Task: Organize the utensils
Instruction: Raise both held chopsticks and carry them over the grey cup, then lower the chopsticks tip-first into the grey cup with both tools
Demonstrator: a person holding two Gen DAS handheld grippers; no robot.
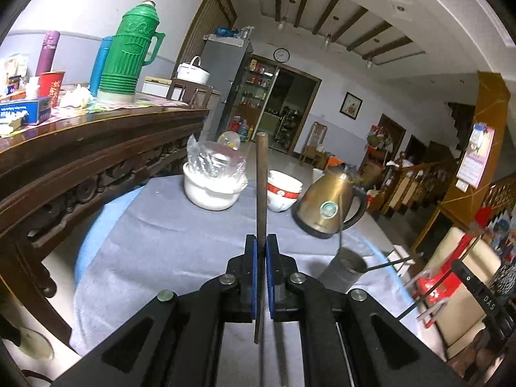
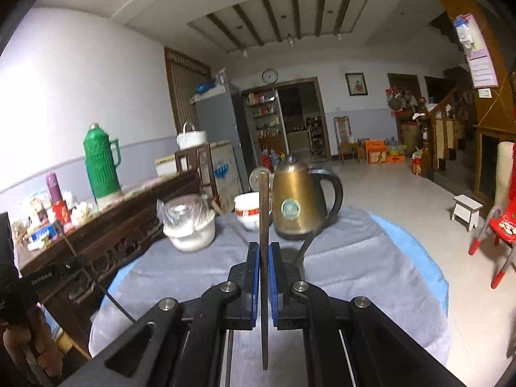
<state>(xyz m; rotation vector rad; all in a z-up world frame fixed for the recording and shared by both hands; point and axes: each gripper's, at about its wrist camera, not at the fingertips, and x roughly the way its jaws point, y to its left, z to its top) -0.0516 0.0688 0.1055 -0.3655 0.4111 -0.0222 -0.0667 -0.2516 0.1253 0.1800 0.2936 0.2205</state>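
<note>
Left wrist view: my left fingers [image 1: 261, 242] are clamped tight on a brown chopstick [image 1: 262, 174], which stands up between the blue pads with its top past the bowls and its lower end hanging below the grip. Right wrist view: same story, my right fingers [image 2: 265, 248] pinch a second chopstick [image 2: 263, 206] upright, with no visible gap at the pads. Both sticks are off the surface [image 1: 167, 235], a round top under a grey-blue cloth.

Likely target is the steel cup [image 1: 345, 269] at the near right edge in the left view, already holding thin utensils that lean out to the right. It doesn't show in the right view; I think my own gripper hides it there.

Judgement for doing this step well: bring one stick at a time over the cup mouth, tilt so the lower end leads in, and only let go once the tip is inside the rim. Grip is near mid-length, so the stick may swing on release; keep it close to vertical. Mind the handles already leaning out of the cup, since a nudge could tip it off the edge. Keep clear of the brass kettle [image 1: 329, 206] just behind it and the red-and-white bowl stack [image 1: 283, 195]. The white bowl with plastic wrap [image 1: 211, 190] is well away at the back left.
</note>
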